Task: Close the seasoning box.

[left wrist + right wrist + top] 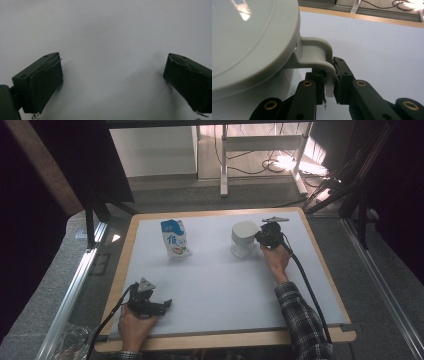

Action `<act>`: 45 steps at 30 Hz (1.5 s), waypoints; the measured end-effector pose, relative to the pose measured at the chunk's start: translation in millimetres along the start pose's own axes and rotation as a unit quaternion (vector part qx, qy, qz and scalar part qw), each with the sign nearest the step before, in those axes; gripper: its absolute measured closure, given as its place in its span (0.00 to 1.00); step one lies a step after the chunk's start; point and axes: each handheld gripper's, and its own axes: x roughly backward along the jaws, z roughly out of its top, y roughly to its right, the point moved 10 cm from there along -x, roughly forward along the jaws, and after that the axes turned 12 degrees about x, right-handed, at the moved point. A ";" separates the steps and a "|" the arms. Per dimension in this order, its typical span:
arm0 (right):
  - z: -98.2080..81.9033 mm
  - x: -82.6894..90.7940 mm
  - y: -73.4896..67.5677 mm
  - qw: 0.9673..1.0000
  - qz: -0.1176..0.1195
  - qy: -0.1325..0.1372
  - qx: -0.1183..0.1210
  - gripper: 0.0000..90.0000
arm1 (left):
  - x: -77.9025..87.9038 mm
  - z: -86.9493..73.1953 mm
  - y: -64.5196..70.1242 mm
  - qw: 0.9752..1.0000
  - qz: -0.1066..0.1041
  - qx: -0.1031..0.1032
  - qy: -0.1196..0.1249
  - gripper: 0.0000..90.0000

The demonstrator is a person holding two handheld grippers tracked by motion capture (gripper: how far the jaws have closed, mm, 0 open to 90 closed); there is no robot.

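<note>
Your right gripper (329, 86) pinches the handle (318, 53) of the white lidded jug (243, 239) at the table's far right, a grip fit for lifting or tipping it, while your left gripper (162, 305) rests near you, fingers spread and empty.

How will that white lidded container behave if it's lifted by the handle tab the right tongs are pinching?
The white container looks like rigid moulded plastic, so it should keep its shape. The right tongs grip only the thin handle tab at one side, so it may tilt or swing. Its glossy surface suggests it could slip.
</note>
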 end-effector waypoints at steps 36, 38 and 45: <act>-44.2 95.6 -25.1 1.000 0.005 -0.025 0.010 0.90 | 0.0 0.0 0.0 1.000 0.000 0.000 0.000 0.02; -50.1 99.9 -28.5 0.999 0.003 -0.030 0.011 0.90 | 0.0 0.0 0.0 1.000 0.000 0.000 0.000 0.02; -64.4 109.7 -34.7 1.000 0.000 -0.030 0.005 0.90 | 0.0 -0.1 -0.1 1.000 0.000 0.000 0.000 0.02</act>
